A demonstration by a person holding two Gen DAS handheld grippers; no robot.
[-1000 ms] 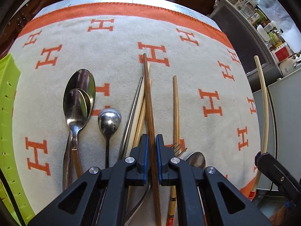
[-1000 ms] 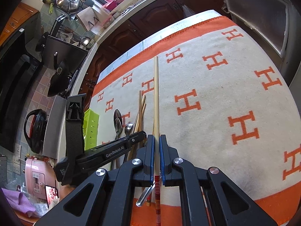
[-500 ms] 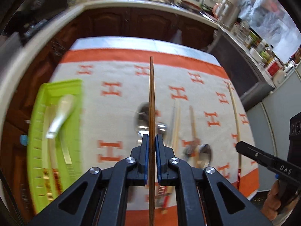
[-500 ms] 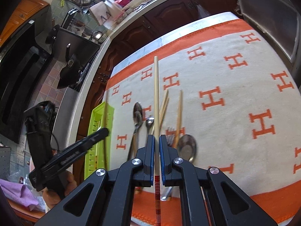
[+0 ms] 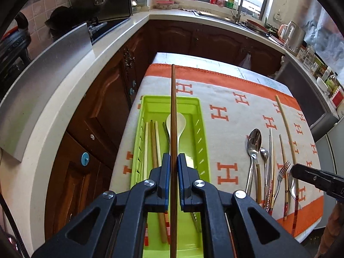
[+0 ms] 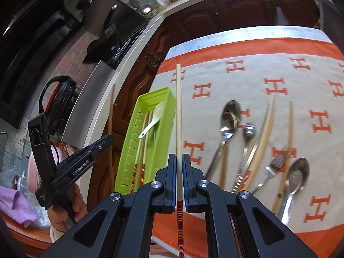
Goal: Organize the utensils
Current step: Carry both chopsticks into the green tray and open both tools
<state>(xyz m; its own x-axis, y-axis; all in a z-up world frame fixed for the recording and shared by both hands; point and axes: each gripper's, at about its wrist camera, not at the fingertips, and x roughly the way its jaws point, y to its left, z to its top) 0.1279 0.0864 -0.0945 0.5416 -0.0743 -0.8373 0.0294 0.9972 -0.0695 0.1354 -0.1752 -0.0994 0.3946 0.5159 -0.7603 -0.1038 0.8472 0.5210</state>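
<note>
My left gripper [image 5: 173,161] is shut on a dark brown chopstick [image 5: 173,111] and holds it above the green tray [image 5: 200,116], which holds several chopsticks and a white spoon [image 5: 180,121]. My right gripper [image 6: 179,163] is shut on a pale chopstick [image 6: 178,107] with a red-striped end, held over the cloth just right of the tray [image 6: 165,99]. Spoons [image 6: 228,124], a fork [image 6: 274,167] and more chopsticks [image 6: 263,133] lie on the cloth to the right. The left gripper also shows in the right wrist view [image 6: 108,138], left of the tray.
The white cloth with orange H marks [image 5: 228,99] covers a small table. Dark wooden cabinets [image 5: 103,99] and a white counter [image 5: 64,81] run close along the table's left and far sides. A stove and kettle stand on the counter.
My left gripper has lifted the brown chopstick off the pile and carried it left over the green tray. My right gripper has moved left toward the tray with the pale chopstick.
</note>
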